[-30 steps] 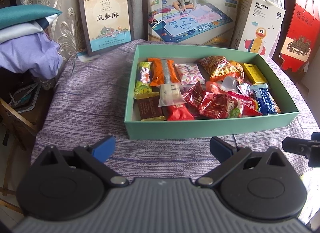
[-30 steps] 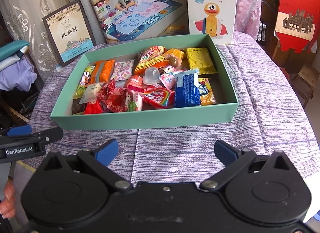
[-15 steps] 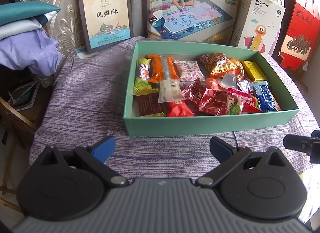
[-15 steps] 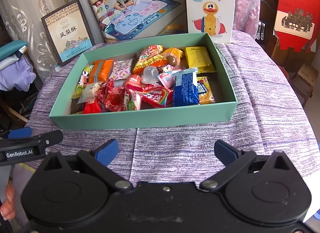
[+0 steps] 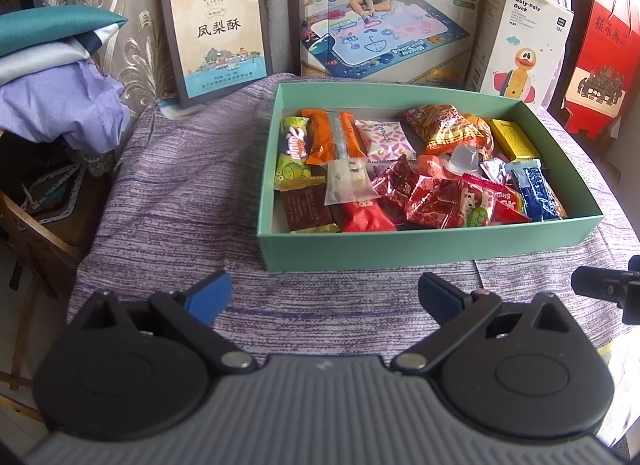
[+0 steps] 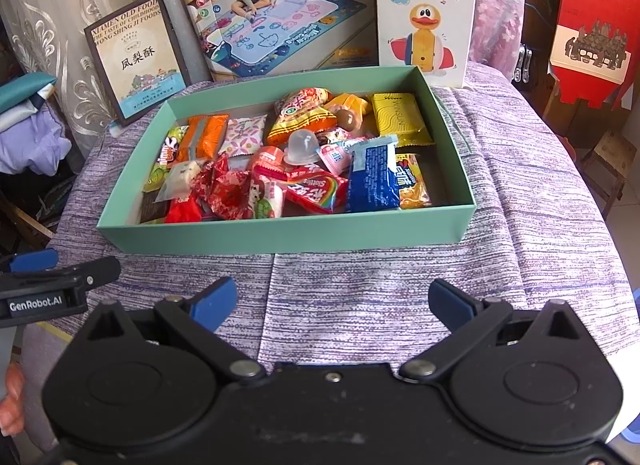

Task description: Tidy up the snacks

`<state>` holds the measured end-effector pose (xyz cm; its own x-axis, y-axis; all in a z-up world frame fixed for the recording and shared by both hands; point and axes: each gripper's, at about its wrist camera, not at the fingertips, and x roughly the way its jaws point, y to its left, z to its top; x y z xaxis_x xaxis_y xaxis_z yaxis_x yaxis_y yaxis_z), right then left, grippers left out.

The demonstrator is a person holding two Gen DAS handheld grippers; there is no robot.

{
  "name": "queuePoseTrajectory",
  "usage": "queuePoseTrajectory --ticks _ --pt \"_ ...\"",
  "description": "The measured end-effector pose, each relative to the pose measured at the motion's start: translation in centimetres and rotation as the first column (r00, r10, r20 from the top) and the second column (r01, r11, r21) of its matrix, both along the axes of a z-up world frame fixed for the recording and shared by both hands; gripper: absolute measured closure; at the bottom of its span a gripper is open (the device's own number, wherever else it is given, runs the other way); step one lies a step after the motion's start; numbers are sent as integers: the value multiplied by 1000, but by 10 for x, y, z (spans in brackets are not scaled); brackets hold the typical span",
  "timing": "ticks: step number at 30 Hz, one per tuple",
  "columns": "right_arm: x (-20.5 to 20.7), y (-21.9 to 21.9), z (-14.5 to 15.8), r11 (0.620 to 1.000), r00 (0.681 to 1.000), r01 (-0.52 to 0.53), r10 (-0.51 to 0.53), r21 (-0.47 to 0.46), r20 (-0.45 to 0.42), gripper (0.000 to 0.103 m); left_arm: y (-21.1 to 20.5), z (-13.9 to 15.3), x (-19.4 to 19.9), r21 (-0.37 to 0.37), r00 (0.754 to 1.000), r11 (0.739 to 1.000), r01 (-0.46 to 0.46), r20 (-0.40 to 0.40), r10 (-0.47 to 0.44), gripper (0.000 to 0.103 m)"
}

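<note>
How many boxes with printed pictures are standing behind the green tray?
3. The pineapple cake box is at the left, the doodle mat box in the middle, and the Roly-Poly Duck box at the right. The green tray holds the snacks.

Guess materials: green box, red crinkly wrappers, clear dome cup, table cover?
Green box: likely matte paperboard, with flat thin walls, crisp folded corners and no shine. Red crinkly wrappers: glossy foil or plastic film, creased with bright glints. Clear dome cup: translucent moulded plastic, probably a jelly cup. Table cover: woven fabric, with purple-white streaked threads and a soft drape at the edges.
</note>
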<state>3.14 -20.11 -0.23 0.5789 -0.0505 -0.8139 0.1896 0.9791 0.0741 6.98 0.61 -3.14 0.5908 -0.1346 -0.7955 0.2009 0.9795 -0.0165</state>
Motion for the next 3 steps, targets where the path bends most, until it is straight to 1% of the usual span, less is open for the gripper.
queuePoseTrajectory --ticks 3 --pt "1 0 1 1000 1000 0 0 -8 -3 0 0 1 1 3 1000 1000 2 1 -2 1"
